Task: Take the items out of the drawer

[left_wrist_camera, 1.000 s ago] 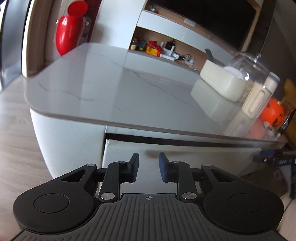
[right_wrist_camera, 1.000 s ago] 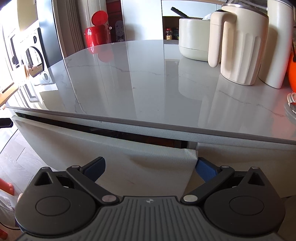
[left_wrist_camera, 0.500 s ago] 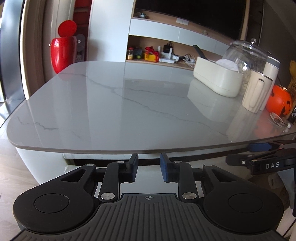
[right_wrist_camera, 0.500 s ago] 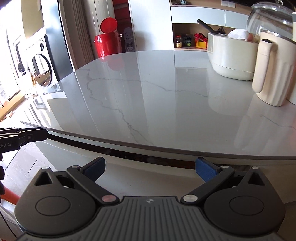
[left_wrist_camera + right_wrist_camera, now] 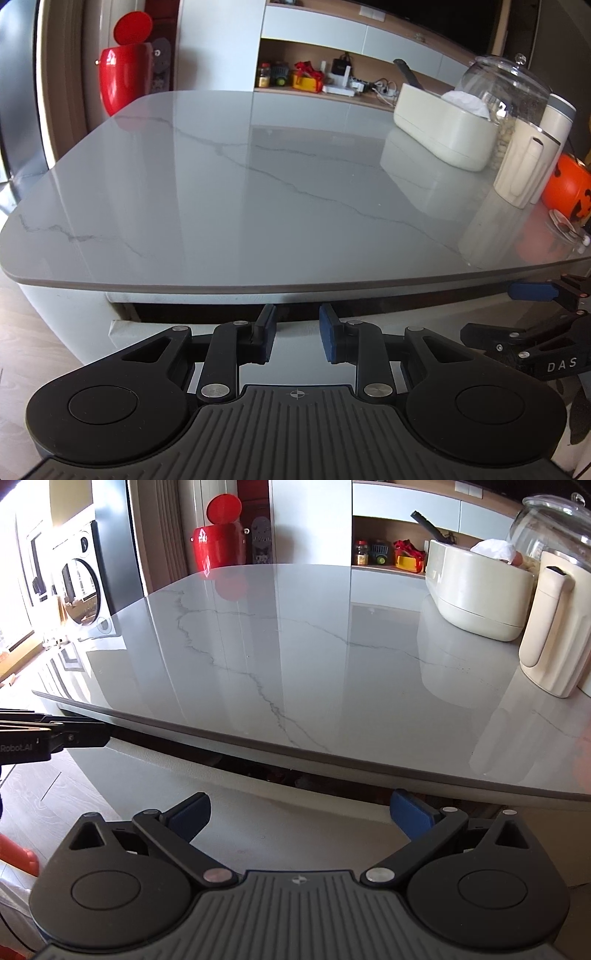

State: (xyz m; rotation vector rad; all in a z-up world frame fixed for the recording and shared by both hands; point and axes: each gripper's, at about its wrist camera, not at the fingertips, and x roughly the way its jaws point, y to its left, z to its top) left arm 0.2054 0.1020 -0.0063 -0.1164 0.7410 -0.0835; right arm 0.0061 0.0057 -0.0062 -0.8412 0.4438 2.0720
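A white drawer front point(image 5: 177, 328) sits just under the grey marble countertop point(image 5: 258, 192), with a dark gap point(image 5: 192, 308) above it. Whatever is inside the drawer is hidden. My left gripper point(image 5: 297, 334) hovers in front of the drawer's top edge, its jaws a narrow gap apart and holding nothing. In the right wrist view the same drawer front point(image 5: 295, 830) lies below the countertop edge, and my right gripper point(image 5: 301, 805) stands wide open and empty before it. The right gripper's blue fingertip point(image 5: 532, 291) shows at the far right of the left wrist view.
On the right of the countertop stand a cream bin point(image 5: 443, 129), a cream jug point(image 5: 554, 627), a glass jar point(image 5: 506, 85) and an orange pumpkin bucket point(image 5: 565, 188). A red bin point(image 5: 122, 77) stands behind the counter. A washing machine point(image 5: 79, 587) is at the left.
Both grippers have risen and drawn back, so the countertop now shows from above and the drawer front sits low in view. Neither finger spacing has changed.
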